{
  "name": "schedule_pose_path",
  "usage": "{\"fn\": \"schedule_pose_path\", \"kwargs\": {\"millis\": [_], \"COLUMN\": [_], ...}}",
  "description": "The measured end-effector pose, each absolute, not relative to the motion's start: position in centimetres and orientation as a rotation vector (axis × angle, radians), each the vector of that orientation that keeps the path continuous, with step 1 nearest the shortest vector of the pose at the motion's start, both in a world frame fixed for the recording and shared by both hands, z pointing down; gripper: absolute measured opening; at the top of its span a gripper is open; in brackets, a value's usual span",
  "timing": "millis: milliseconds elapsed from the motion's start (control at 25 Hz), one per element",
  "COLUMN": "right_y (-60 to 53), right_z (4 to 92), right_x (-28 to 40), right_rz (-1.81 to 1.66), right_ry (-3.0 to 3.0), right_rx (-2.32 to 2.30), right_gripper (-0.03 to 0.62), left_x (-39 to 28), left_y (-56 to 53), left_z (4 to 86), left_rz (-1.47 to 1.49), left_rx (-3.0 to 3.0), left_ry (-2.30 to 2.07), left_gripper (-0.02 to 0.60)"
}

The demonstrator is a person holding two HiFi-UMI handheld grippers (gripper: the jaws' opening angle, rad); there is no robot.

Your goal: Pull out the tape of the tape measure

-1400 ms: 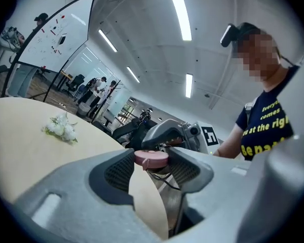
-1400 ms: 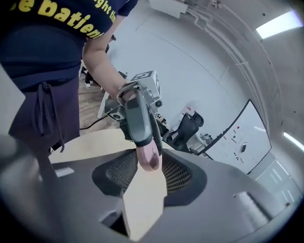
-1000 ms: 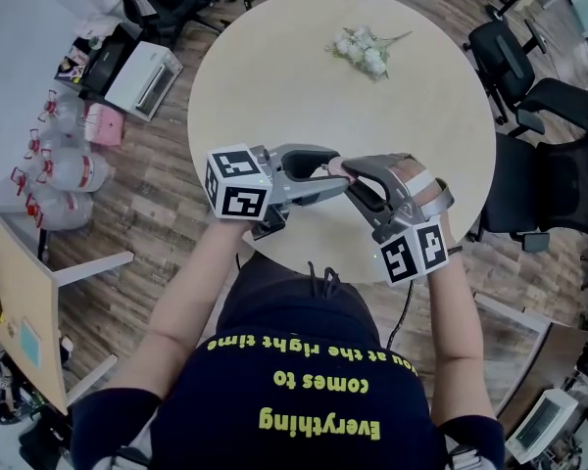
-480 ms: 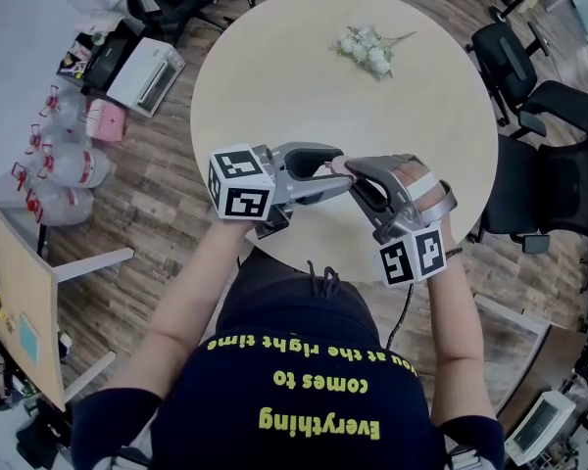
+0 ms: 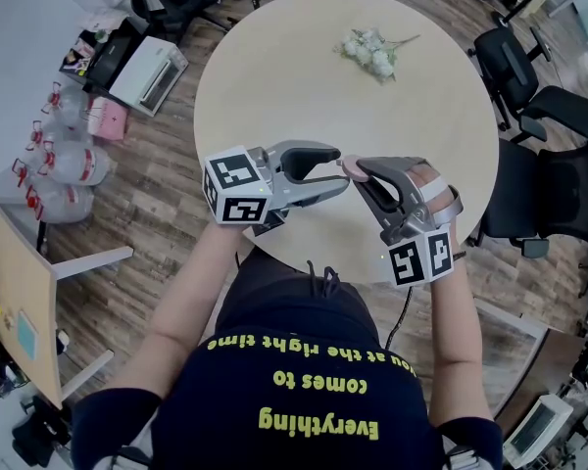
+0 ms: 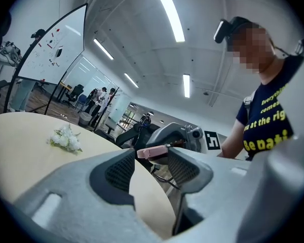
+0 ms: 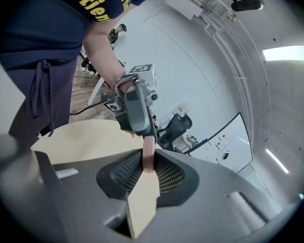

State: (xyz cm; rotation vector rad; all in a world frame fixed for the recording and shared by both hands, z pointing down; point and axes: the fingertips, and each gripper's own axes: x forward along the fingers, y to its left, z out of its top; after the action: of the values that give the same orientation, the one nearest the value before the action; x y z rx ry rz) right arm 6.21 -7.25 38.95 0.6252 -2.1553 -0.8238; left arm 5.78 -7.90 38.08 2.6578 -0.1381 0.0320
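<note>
Above the near edge of the round table (image 5: 274,86), the two grippers meet tip to tip. A small pink tape measure (image 5: 352,166) sits between them. My left gripper (image 5: 341,168) points right and is shut on the pink case (image 6: 152,151), which spans its two jaw tips. My right gripper (image 5: 358,172) points up-left. In the right gripper view its pads pinch a thin pink piece (image 7: 148,155) that runs edge-on from the left gripper's tips into the right gripper (image 7: 148,167). No length of tape shows between them.
A bunch of white flowers (image 5: 370,51) lies at the table's far side. Black office chairs (image 5: 529,86) stand close to the right rim. On the floor at left are a white printer (image 5: 147,74) and several bottles (image 5: 69,169).
My right gripper has shifted a little to the right and down, away from the left one. The pink piece now shows between the tips. The left gripper has barely moved.
</note>
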Motion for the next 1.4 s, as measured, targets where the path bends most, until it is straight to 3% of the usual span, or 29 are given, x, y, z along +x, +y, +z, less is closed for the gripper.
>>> {"fn": "schedule_pose_path", "kwargs": {"millis": [200, 800, 1040, 1400], "right_y": [-6.6, -6.3, -6.3, -6.1], "right_z": [38.6, 38.4, 38.6, 39.0], "right_x": [6.2, 6.3, 6.2, 5.9], "right_rz": [-0.816, -0.835, -0.833, -0.827], "right_ry": [-2.199, -2.191, -2.183, -2.168], "right_rx": [0.622, 0.629, 0.625, 0.626], "right_gripper": [0.084, 0.084, 0.084, 0.084], "left_x": [5.5, 5.3, 5.2, 4.9], "left_y": [-7.5, -6.9, -7.2, -7.1], "left_z": [37.9, 37.3, 37.7, 38.2], "left_rz": [0.021, -0.039, -0.021, 0.014], "left_rx": [2.646, 2.587, 2.589, 2.572], "left_ry": [-0.108, -0.012, -0.05, -0.053], "left_gripper": [0.205, 0.044, 0.009, 0.006]}}
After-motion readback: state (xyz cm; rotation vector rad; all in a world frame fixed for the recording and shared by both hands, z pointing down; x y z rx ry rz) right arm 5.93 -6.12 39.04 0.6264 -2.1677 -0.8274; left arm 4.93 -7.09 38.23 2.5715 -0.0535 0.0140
